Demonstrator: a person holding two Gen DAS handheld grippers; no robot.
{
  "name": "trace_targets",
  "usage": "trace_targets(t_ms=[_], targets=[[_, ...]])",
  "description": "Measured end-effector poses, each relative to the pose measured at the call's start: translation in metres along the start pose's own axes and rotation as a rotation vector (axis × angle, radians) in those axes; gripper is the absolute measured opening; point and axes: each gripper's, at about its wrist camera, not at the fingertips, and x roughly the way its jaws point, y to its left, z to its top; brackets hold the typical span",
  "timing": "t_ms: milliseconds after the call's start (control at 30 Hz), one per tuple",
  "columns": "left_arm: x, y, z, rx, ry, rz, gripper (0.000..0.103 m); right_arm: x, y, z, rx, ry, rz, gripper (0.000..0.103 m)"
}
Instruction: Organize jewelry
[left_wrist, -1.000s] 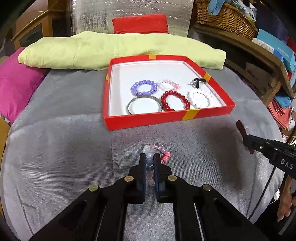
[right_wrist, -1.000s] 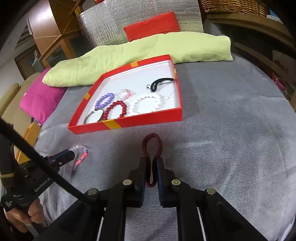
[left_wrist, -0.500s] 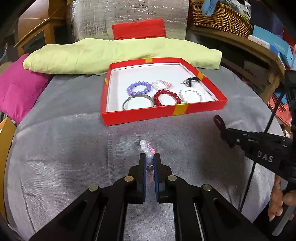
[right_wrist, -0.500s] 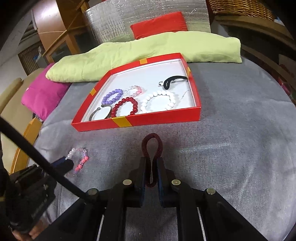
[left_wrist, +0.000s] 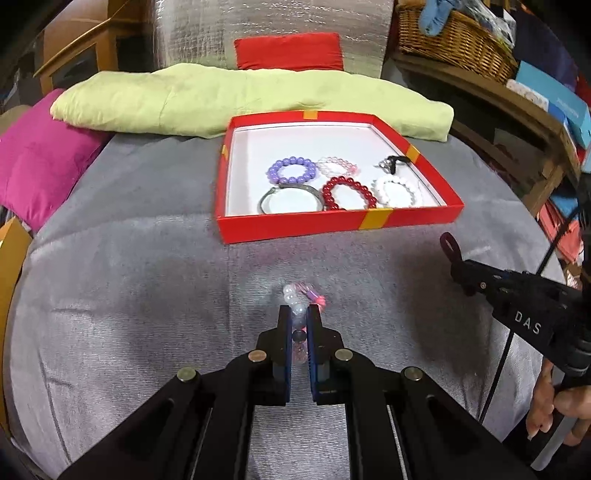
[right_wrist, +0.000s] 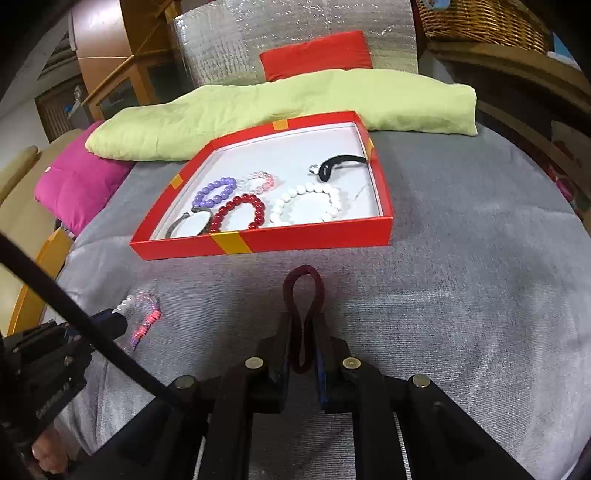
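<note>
Two hand-held tools pause short of a red box (left_wrist: 338, 224) on a grey-covered surface (left_wrist: 129, 277), each carrying a piece to add to the collection. The left claw (left_wrist: 298, 318) is pinched tight on a pastel bead bracelet (left_wrist: 295, 295), and the right claw (right_wrist: 303, 325) is closed on a dark red elastic loop (right_wrist: 303, 291) that sticks out ahead of its tips. To finish the step cleanly, each piece likely needs carrying over the near wall and releasing on bare white floor at the back of the box, clear of the purple bracelet (left_wrist: 292, 170), red bracelet (left_wrist: 349, 192) and white bracelet (left_wrist: 397, 190) (the front row is already crowded). The pastel beads are motion-blurred in the left wrist view, and the box's near wall hides the lower edges of the front bracelets.
</note>
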Motion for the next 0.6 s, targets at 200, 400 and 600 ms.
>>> trace_targets(t_ms=[200,400,600], targets=[[-0.002,0.026,0.0,-0.05,0.012,-0.021,0.039,-0.012,0.001,0.006,0.055,-0.011,0.041,0.012],[-0.005,0.036,-0.005,-0.058,0.011,-0.052,0.055,-0.026,-0.007,0.006,0.054,-0.005,0.072,0.012],[0.0,0.019,-0.004,-0.015,0.015,-0.075,0.062,-0.022,-0.03,0.001,0.099,0.057,0.089,0.012]])
